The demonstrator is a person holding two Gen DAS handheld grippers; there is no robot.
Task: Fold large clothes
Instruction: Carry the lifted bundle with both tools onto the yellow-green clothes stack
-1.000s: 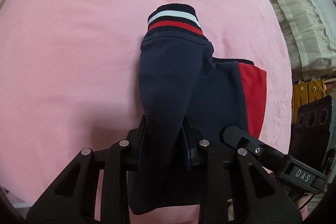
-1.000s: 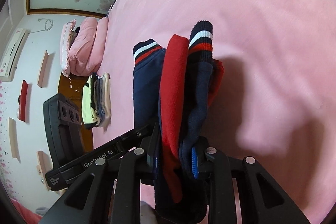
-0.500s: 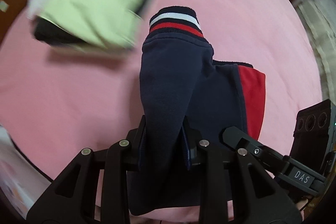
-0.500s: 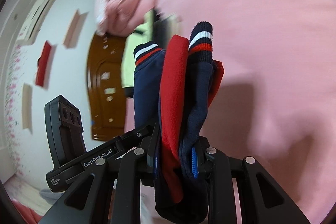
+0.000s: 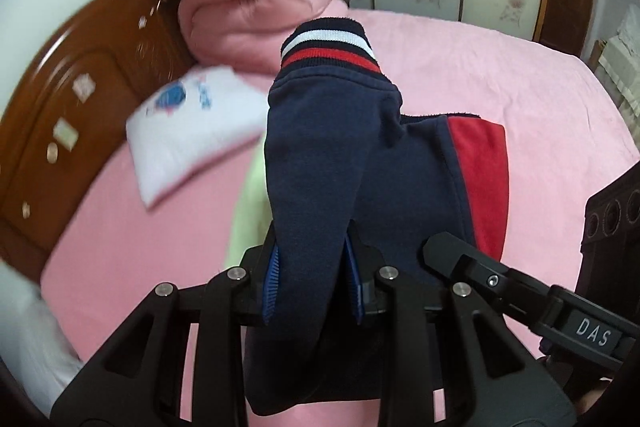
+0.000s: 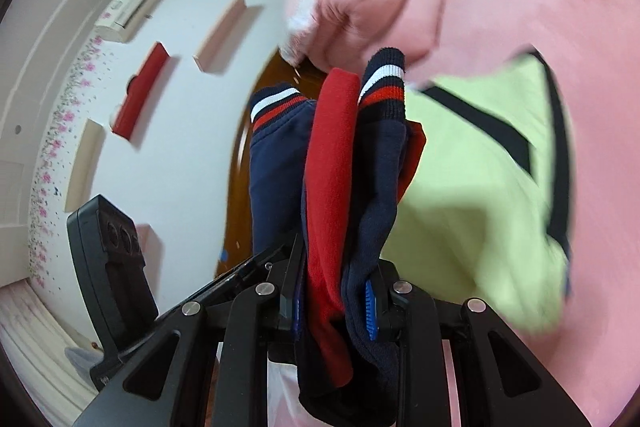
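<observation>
A folded navy and red garment (image 5: 340, 155) with striped cuffs hangs in the air between both grippers above the pink bed (image 5: 520, 99). My left gripper (image 5: 314, 279) is shut on its navy folds, blue pads pressing the cloth from both sides. In the right wrist view my right gripper (image 6: 334, 303) is shut on the same garment (image 6: 332, 179), clamping red and navy layers. A folded light-green garment (image 6: 480, 195) with black trim lies on the bed just beyond the right gripper; its edge (image 5: 250, 203) shows under the held garment in the left wrist view.
A folded white garment (image 5: 192, 131) with a blue print lies near the brown wooden headboard (image 5: 80, 99). A rolled pink quilt (image 5: 256, 19) sits at the head of the bed. The other gripper's black body (image 5: 608, 227) is at the right. Wall shelves (image 6: 140, 91) show in the right view.
Both grippers have swung with the held garment from open pink bed toward the headboard. The green garment, white garment and pink quilt have come into view. The grips are unchanged.
</observation>
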